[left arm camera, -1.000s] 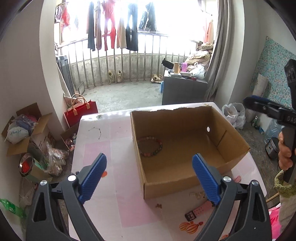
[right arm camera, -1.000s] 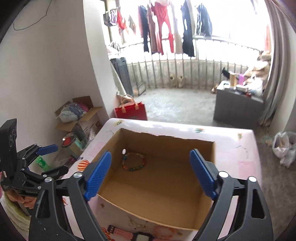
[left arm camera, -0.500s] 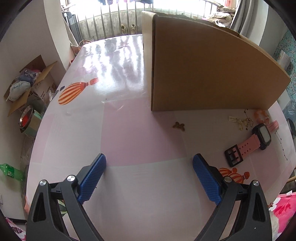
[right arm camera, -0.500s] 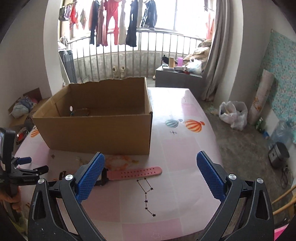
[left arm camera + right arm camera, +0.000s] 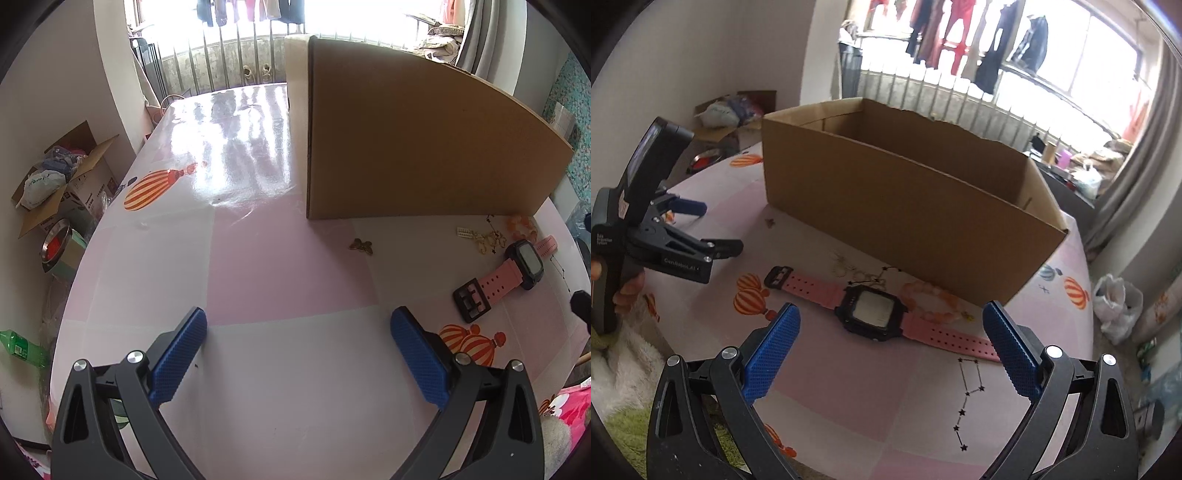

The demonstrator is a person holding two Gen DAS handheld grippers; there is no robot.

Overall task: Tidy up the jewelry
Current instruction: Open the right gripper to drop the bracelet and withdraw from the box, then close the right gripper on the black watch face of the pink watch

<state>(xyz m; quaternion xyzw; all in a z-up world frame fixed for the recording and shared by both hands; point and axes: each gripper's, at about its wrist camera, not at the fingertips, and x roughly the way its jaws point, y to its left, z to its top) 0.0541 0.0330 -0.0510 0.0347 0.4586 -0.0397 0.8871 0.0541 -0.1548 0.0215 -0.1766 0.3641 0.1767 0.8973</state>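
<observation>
Both tools dropped low; box (image 5: 908,206) wall now hides inside.

Left gripper (image 5: 298,354) is hovering over the table (image 5: 258,266), fingers spread wide, holding nothing. Cardboard box (image 5: 417,147) is standing at 1 o'clock. Pink watch (image 5: 509,273) is lying at 3 o'clock, butterfly charm (image 5: 361,246) nearer centre, beside small gold pieces (image 5: 487,240).

Both grippers were built alike: black skeletal frames with triangular cut-outs, silver screw heads at the joints, and blue, cross-hatched fingers (image 5: 419,354). White lettering was seen on the left gripper (image 5: 713,230), along with a tall black handle; bare fingertips of the person's hand (image 5: 626,291) were glimpsed around it.
</observation>
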